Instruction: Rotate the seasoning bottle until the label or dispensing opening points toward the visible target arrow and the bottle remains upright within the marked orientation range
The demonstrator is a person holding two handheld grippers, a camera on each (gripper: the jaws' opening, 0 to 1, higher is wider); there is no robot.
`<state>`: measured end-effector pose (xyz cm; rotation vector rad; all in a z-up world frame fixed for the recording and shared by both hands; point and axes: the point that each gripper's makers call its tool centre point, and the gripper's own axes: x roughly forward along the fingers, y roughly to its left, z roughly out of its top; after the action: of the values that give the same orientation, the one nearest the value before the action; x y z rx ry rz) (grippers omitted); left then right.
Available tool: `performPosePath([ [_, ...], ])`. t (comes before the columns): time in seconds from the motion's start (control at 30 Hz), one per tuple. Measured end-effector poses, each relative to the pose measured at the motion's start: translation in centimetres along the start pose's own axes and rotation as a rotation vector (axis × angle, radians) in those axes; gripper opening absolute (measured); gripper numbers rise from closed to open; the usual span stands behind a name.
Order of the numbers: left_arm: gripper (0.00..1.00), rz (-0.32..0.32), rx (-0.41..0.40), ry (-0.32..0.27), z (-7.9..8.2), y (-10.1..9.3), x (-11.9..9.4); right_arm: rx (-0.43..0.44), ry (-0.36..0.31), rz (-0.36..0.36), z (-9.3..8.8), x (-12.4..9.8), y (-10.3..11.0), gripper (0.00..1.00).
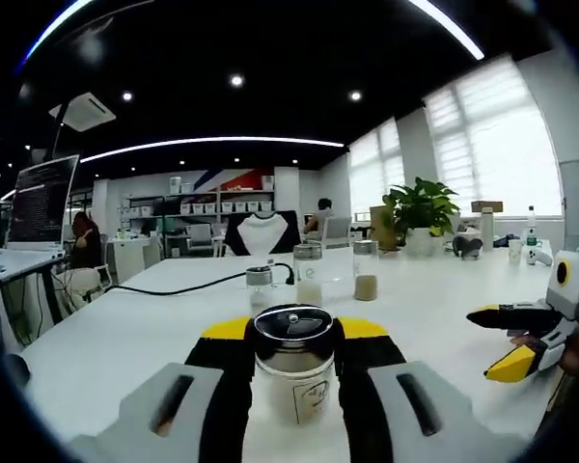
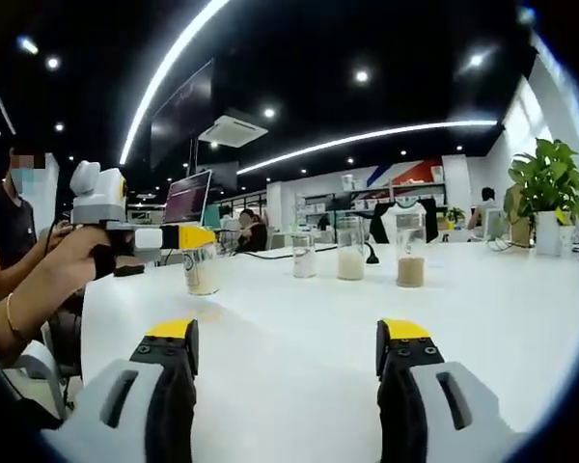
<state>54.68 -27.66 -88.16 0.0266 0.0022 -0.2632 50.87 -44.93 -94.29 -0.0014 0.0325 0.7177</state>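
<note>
While the left gripper clamps the seasoning bottle upright on the near part of the white table, the turning step looks under way; next calls for a level twist. No arrow is visible. The right gripper hangs open, empty. Three other jars stand farther off; an office lies beyond.

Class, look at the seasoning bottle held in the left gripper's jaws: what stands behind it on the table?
Behind the seasoning bottle stand three jars and a black cable; the bottle hides the table directly behind it.
</note>
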Motion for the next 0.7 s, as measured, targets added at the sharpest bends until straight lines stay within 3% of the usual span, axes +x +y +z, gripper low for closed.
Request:
performPosePath([
  [0.17,0.33,0.001,-0.007,0.007,-0.5,0.6,0.2,-0.015,0.010,-0.034,-0.1,0.0,-0.5,0.97],
  [0.7,0.33,0.011,-0.012,0.035,-1.7,2.1,1.4,-0.014,0.016,-0.041,-0.2,0.0,-0.9,0.98],
])
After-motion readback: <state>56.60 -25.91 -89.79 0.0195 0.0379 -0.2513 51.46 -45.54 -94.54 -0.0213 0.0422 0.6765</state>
